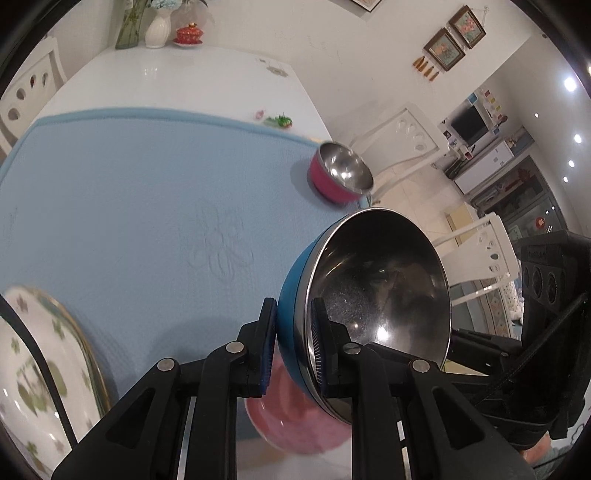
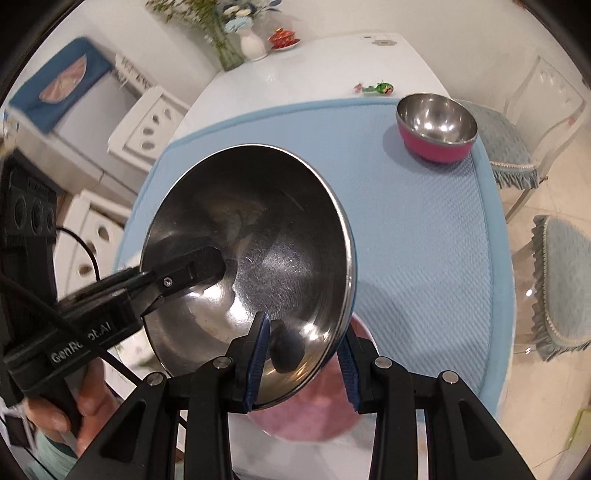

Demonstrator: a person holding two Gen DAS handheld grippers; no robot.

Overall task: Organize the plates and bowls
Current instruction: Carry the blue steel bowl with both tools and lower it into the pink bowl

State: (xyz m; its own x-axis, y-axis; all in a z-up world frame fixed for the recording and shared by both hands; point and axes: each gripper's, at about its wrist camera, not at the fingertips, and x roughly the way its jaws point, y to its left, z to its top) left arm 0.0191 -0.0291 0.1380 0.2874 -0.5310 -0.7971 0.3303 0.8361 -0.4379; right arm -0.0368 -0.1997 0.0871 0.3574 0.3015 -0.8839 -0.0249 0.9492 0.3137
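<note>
A steel bowl with a blue outside (image 1: 376,291) is held tilted in the air above the blue mat (image 1: 147,206). My left gripper (image 1: 293,343) is shut on its rim, one finger inside and one outside. In the right wrist view the same bowl (image 2: 266,236) fills the middle, with the left gripper's finger (image 2: 192,271) reaching into it. My right gripper (image 2: 304,360) straddles the bowl's near rim with its jaws apart. A pink-sided steel bowl (image 1: 340,173) stands upright at the mat's far right corner (image 2: 437,127). A pink plate (image 1: 295,417) lies below the blue bowl (image 2: 314,413).
A white plate with green clover print (image 1: 40,373) stands at the near left. Vases and a red lidded cup (image 1: 189,35) stand at the table's far end. A small green toy (image 2: 382,88) lies beyond the mat. Chairs (image 2: 561,280) stand to the right of the table.
</note>
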